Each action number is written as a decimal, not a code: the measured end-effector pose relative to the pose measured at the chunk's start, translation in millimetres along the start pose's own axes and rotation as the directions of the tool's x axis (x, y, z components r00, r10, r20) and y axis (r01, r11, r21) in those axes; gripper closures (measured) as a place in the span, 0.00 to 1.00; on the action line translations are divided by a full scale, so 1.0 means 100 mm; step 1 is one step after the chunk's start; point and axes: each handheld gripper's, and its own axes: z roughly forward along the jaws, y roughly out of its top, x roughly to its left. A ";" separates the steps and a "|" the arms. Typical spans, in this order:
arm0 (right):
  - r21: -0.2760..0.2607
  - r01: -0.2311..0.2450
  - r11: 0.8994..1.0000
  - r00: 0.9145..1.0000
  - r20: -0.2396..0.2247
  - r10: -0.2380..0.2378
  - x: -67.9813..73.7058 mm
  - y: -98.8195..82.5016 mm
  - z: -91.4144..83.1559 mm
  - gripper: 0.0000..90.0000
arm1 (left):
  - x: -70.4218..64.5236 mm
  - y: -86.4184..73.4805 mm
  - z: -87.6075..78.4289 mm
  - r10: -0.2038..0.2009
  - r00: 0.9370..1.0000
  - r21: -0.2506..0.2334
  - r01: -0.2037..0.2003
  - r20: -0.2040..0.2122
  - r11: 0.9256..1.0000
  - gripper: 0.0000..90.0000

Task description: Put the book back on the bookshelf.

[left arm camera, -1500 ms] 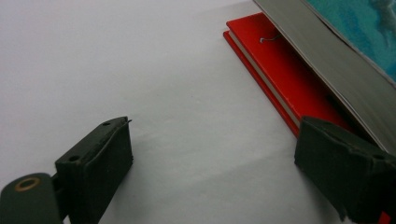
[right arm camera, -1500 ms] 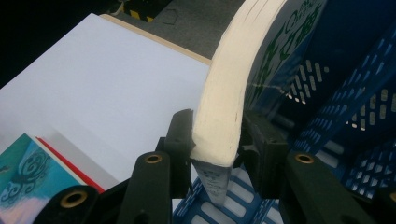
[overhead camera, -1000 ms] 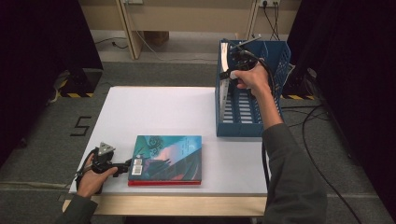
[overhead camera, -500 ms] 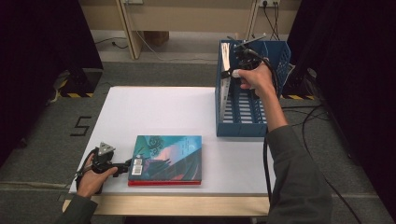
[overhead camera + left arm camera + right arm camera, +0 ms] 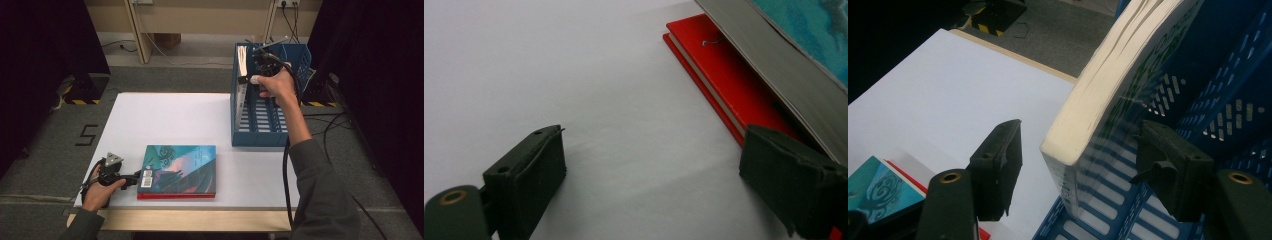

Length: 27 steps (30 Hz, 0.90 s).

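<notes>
Book [image 5: 242,67] upright in rack [image 5: 260,127], two stacked books [image 5: 177,170] left of it

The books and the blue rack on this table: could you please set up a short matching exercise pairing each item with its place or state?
Items:
1. thick book
2. teal-covered book
3. red book
4. left gripper

Places or states:
A. lying flat beneath another book
B. standing in the blue rack, between the right gripper's parted jaws
C. open, at the stack's left edge
D. lying on top of the stack

Pairs: 1-B, 2-D, 3-A, 4-C
</notes>
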 end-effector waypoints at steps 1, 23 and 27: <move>-0.005 -0.002 1.000 1.000 0.003 0.002 0.00 0.00 -0.01 0.39 | 0.00 0.00 0.00 -0.002 1.000 0.000 0.002 0.000 1.000 0.11; 0.029 0.088 0.996 0.992 0.083 -0.090 0.06 -0.04 0.20 0.64 | 0.00 0.00 0.00 0.000 1.000 0.000 0.000 0.000 1.000 0.11; 0.066 0.209 0.976 0.971 0.107 -0.215 0.12 -0.01 0.18 0.73 | 0.00 0.00 0.00 0.001 1.000 0.000 -0.001 0.000 1.000 0.11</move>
